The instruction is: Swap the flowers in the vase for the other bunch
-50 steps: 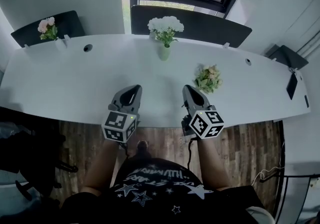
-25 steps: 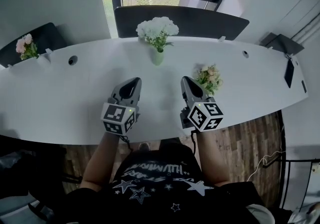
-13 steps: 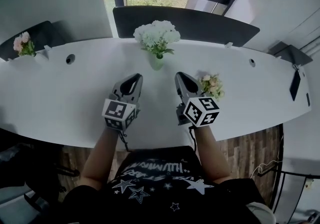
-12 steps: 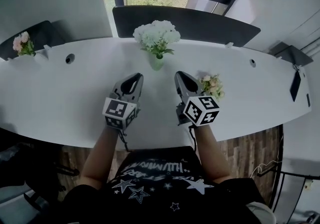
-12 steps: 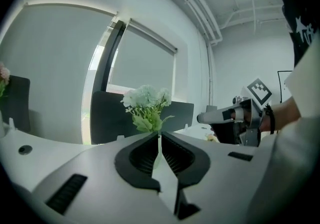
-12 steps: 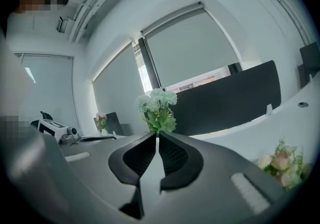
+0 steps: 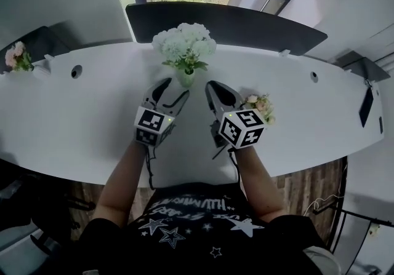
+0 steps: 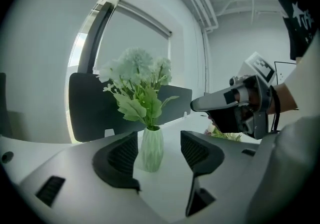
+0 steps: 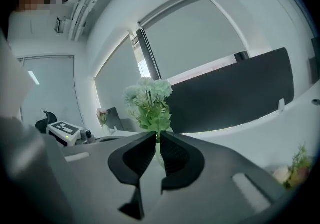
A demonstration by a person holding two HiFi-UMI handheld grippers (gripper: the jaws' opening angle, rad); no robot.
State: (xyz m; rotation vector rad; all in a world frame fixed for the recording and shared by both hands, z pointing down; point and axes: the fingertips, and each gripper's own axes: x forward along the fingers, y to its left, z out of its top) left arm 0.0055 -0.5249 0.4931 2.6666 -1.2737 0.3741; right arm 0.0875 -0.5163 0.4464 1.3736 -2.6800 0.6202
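Note:
A pale green ribbed vase (image 7: pixel 184 77) holding white flowers (image 7: pixel 183 43) stands at the back middle of the white table (image 7: pixel 92 126). My left gripper (image 7: pixel 174 91) is just in front of it with its jaws opening. In the left gripper view the vase (image 8: pixel 150 149) shows in the gap of the left gripper (image 8: pixel 159 150), a little beyond the tips and untouched. My right gripper (image 7: pixel 210 87) is shut and empty to the right of the vase. The other bunch (image 7: pixel 260 106), pink and cream, lies on the table right of the right gripper.
A black partition screen (image 7: pixel 246 21) runs behind the table. A small vase of pink flowers (image 7: pixel 13 57) stands at the far left. Cable holes (image 7: pixel 76 71) mark the tabletop, and a dark device (image 7: pixel 367 103) lies at the right end.
Both grippers moved forward toward the vase. The left jaws, shut before, now stand apart. The right jaws stayed shut.

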